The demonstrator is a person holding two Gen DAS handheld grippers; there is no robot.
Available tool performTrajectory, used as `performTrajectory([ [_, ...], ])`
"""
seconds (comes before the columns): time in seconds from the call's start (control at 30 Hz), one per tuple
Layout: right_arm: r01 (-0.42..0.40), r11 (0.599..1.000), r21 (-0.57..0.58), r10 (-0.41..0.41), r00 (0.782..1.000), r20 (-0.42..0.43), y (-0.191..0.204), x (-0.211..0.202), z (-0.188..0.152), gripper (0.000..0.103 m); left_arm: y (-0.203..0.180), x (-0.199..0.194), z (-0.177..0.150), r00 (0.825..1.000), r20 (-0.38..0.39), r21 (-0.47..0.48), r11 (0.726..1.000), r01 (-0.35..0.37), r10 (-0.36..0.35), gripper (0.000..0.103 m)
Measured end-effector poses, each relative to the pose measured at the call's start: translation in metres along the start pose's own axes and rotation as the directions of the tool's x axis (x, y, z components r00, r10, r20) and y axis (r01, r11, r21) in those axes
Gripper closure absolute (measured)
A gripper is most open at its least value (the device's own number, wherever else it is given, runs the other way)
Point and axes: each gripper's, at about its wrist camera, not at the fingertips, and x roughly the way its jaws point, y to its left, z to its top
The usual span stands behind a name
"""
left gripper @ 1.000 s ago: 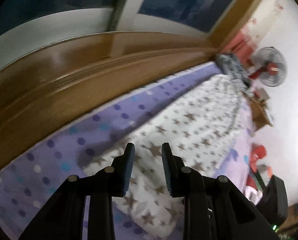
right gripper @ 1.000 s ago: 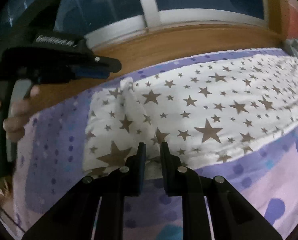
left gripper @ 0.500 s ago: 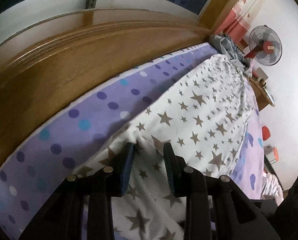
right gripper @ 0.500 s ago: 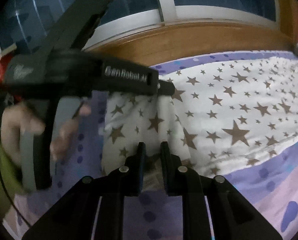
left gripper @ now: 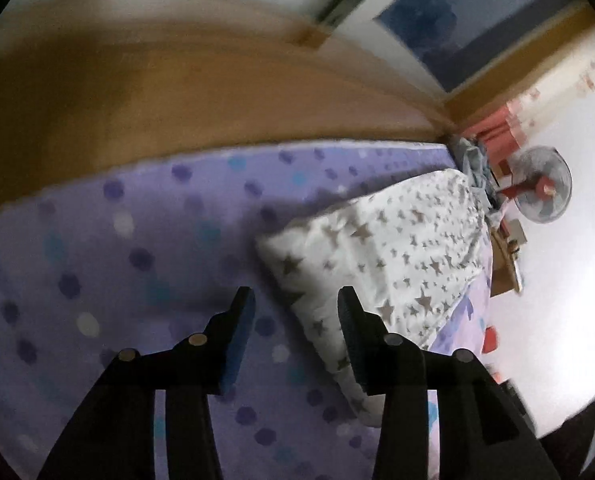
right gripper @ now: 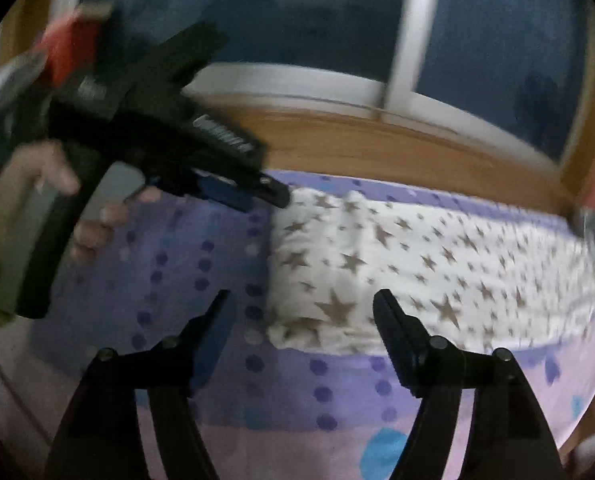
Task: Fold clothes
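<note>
Both pairs of tongs have let go: half a second ago each was pinched on the edge of the starred cloth, and now the left tongs (left gripper: pixel 293 304) and the right tongs (right gripper: pixel 301 304) gape wide with nothing between their blue-padded fingers. They have also pulled back, so the cloth's edge lies free on the bed.

The cloth (right gripper: pixel 417 264) is soft white fabric printed with brown stars, puffy and rumpled at its short folded end. In the right view that end sits at about 12 o'clock from the right tongs, and the long body runs away toward 3 o'clock, along the wooden sill (right gripper: pixel 397 152). In the left view the cloth (left gripper: pixel 397 256) stretches from 1 o'clock off toward a standing fan (left gripper: pixel 541 192).

Under it is a lilac bedsheet (left gripper: pixel 137 264) dotted with purple and blue. Both views are motion-blurred. A hand (right gripper: pixel 49 184) grips the black handle of the left tongs at 10 o'clock.
</note>
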Motion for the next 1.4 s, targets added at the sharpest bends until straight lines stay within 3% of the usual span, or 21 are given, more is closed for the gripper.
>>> performTrajectory([
  [0.07, 0.016, 0.997, -0.070, -0.016, 1.000, -0.003, 0.014, 0.008, 0.004, 0.051, 0.002, 0.007, 0.000, 1.000, -0.005, -0.031, 0.999, 0.026, -0.026, 0.059],
  [0.23, 0.044, 0.998, -0.032, -0.047, 0.996, -0.076, 0.010, 0.025, 0.004, 0.077, -0.003, 0.018, 0.010, 0.996, 0.003, -0.058, 0.994, 0.089, -0.089, 0.058],
  [0.27, 0.042, 0.999, -0.018, -0.044, 0.996, -0.081, 0.007, 0.026, 0.003, 0.079, -0.004, 0.020, 0.012, 0.996, 0.011, -0.059, 0.994, 0.091, -0.091, 0.072],
  [0.3, 0.040, 0.999, -0.012, -0.041, 0.996, -0.080, 0.005, 0.025, 0.003, 0.088, -0.005, 0.022, 0.013, 0.996, 0.017, -0.059, 0.994, 0.090, -0.089, 0.085],
  [0.5, 0.026, 0.998, -0.053, -0.031, 0.995, -0.096, 0.009, 0.014, -0.002, 0.097, -0.010, 0.024, 0.015, 0.999, 0.029, -0.013, 1.000, 0.016, -0.016, 0.085],
  [0.7, 0.017, 1.000, 0.006, -0.017, 0.998, -0.061, -0.009, 0.006, 0.004, 0.098, -0.001, 0.014, 0.015, 0.999, 0.006, -0.050, 0.997, 0.052, -0.052, 0.084],
  [0.9, 0.009, 0.997, 0.074, -0.008, 1.000, -0.019, -0.031, -0.003, 0.014, 0.097, -0.018, -0.019, 0.010, 0.998, 0.031, 0.030, 0.998, 0.061, -0.062, 0.080],
  [1.0, 0.004, 0.994, 0.108, -0.004, 1.000, 0.002, -0.041, -0.007, 0.018, 0.096, -0.033, -0.023, 0.016, 0.994, 0.046, 0.078, 0.992, 0.096, -0.099, 0.075],
  [1.1, 0.048, 0.995, 0.092, -0.047, 0.999, -0.014, -0.041, 0.008, 0.021, 0.095, -0.056, 0.001, 0.024, 0.993, -0.022, 0.162, 0.979, 0.122, -0.120, 0.073],
  [1.2, 0.118, 0.988, 0.095, -0.112, 0.991, -0.068, -0.039, 0.031, 0.015, 0.095, -0.072, 0.039, 0.028, 0.994, -0.079, 0.234, 0.967, 0.098, -0.082, 0.073],
  [1.27, 0.141, 0.985, 0.102, -0.133, 0.988, -0.084, -0.038, 0.035, 0.009, 0.093, -0.073, 0.063, 0.027, 0.995, -0.089, 0.285, 0.957, 0.061, -0.037, 0.074],
  [1.4, 0.155, 0.982, 0.111, -0.143, 0.983, -0.112, -0.041, 0.033, 0.003, 0.088, -0.064, 0.064, 0.023, 0.995, -0.063, 0.315, 0.944, 0.098, -0.082, 0.074],
])
